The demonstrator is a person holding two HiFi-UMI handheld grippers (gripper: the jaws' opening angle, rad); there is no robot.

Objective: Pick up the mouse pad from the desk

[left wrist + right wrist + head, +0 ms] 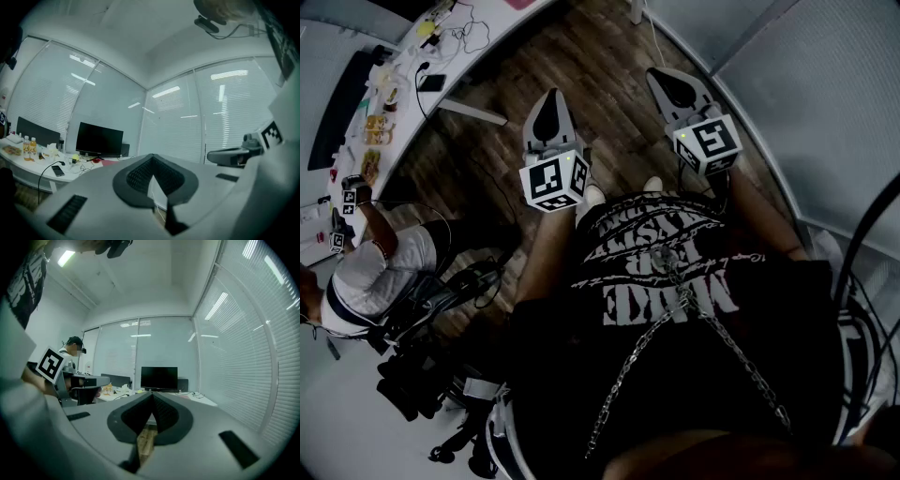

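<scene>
Both grippers are held level in front of the person's chest, over the wooden floor (581, 56) and well short of the desk. My left gripper (551, 101) is shut with nothing between its jaws, and its closed tips (151, 161) point toward the desk. My right gripper (672, 81) is shut and empty too, its tips (152, 398) meeting in a line. The curved white desk (483, 47) runs along the upper left. A flat reddish thing (96, 161) lies on it near the monitor (99, 139); I cannot tell whether it is the mouse pad.
On the desk are a phone (431, 82) on a cable, bottles (29, 146) and snacks. Another person (375, 262) sits at the left among dark equipment. Glass walls with blinds (825, 103) close the room on the right.
</scene>
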